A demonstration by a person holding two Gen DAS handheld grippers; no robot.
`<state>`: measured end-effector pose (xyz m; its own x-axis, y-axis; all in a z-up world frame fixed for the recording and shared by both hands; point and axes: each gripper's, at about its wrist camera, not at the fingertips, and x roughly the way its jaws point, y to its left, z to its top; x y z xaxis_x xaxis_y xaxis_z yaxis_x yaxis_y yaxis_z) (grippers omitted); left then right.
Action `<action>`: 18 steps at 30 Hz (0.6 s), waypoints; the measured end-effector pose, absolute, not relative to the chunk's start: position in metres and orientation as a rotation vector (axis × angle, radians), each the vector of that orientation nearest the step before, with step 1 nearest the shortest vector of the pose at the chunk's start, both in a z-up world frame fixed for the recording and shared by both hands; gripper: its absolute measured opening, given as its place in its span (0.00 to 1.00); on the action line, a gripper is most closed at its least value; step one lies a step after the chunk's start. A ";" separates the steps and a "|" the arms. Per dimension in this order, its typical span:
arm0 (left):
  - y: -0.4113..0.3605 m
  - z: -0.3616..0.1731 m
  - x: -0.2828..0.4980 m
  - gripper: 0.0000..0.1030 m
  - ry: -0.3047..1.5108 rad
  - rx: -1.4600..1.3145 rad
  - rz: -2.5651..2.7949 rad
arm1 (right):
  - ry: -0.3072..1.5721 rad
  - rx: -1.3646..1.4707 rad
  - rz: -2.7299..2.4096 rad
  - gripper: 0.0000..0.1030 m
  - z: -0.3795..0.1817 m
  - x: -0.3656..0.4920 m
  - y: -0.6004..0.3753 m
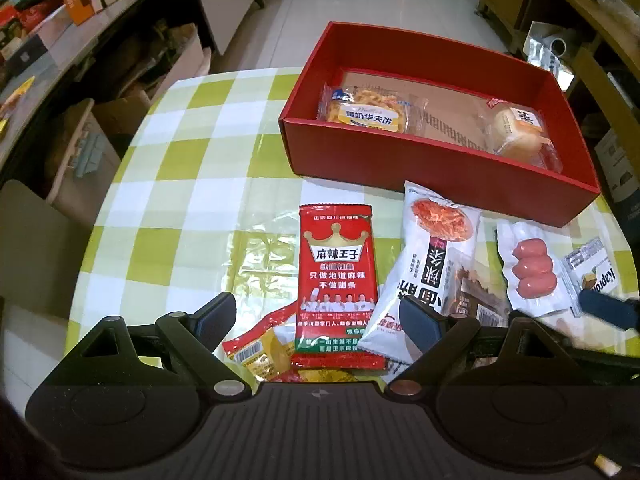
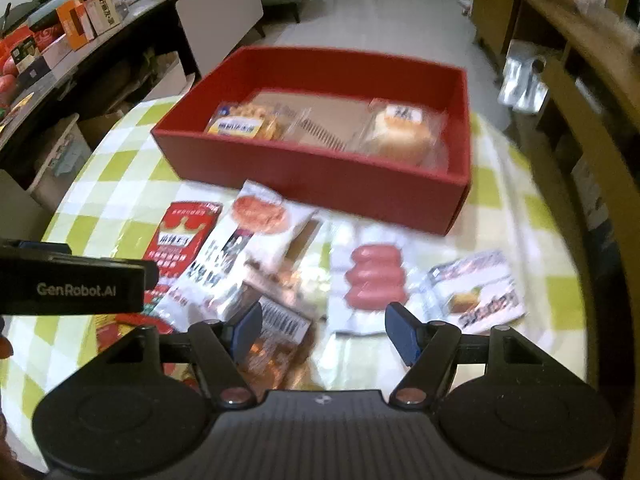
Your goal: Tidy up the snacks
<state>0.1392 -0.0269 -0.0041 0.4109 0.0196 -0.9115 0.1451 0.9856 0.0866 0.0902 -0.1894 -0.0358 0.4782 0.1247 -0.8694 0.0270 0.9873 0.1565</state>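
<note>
Red spicy-strip packet [image 1: 338, 280] is being straddled by the left gripper [image 1: 320, 316], fingers spread wide and empty; its long axis is running straight ahead of the pads. Sausage pack [image 2: 374, 276] is lying just ahead of the right gripper [image 2: 322, 330], half-open, nothing held.

Both wrist views look steeply down, close over the table [image 1: 180, 152]; both share the red box [image 1: 420, 168] and packets.

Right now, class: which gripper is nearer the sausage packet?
Right. The right gripper hovers open directly before the sausage packet, its fingertips framing its near edge. The left gripper is off to the side, over the red spicy-strip packet.
</note>
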 end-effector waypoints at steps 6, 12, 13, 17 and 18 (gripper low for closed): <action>-0.023 -0.003 0.137 0.89 1.145 0.165 -0.079 | 1.117 0.272 0.089 0.74 -0.048 0.096 -0.183; -0.010 -0.003 0.141 0.89 1.153 0.132 -0.067 | 1.153 0.345 0.099 0.75 -0.062 0.105 -0.178; -0.009 -0.002 0.142 0.89 1.153 0.126 -0.066 | 1.153 0.353 0.094 0.76 -0.063 0.106 -0.177; -0.006 -0.002 0.143 0.89 1.157 0.116 -0.075 | 1.167 0.360 0.073 0.87 -0.070 0.110 -0.179; -0.006 -0.002 0.144 0.90 1.158 0.115 -0.079 | 1.170 0.359 0.066 0.91 -0.072 0.111 -0.179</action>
